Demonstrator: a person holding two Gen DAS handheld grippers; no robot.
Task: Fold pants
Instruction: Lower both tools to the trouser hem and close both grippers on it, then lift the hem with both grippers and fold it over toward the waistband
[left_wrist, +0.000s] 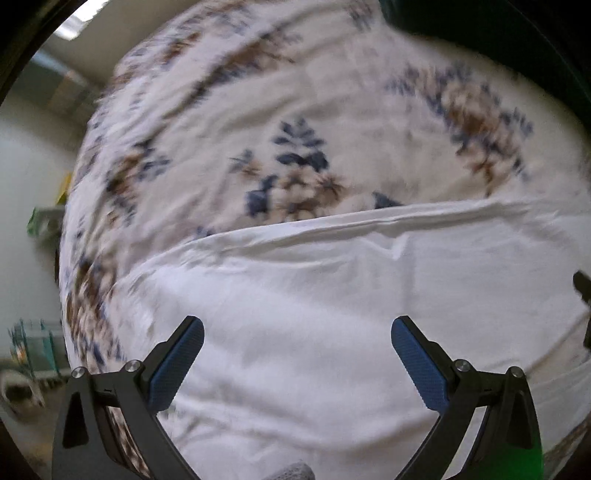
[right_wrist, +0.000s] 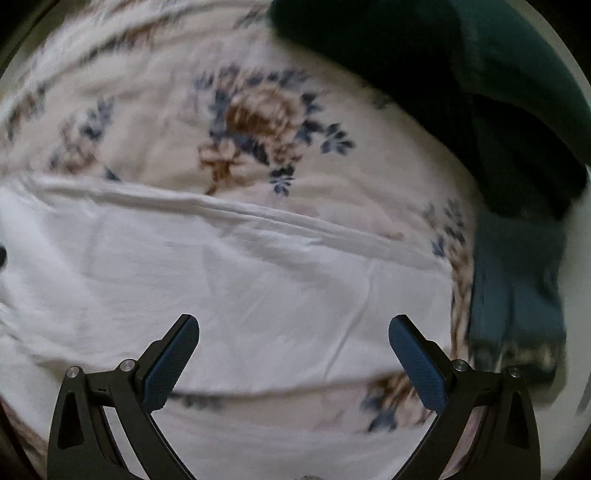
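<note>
My left gripper (left_wrist: 297, 363) and right gripper (right_wrist: 293, 362): jaws wide, gripping nothing. White pants (left_wrist: 332, 295) below both, long edge ahead. Floral sheet (left_wrist: 332, 110) beyond.

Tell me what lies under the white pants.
The white pants lie flat on a floral bedspread, which shows around their edges. Whatever is directly beneath the pants is covered, so I cannot see it.

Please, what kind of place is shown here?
Probably a bedroom: white pants lie on a floral bedspread that looks like a bed, with dark green fabric beside.
</note>
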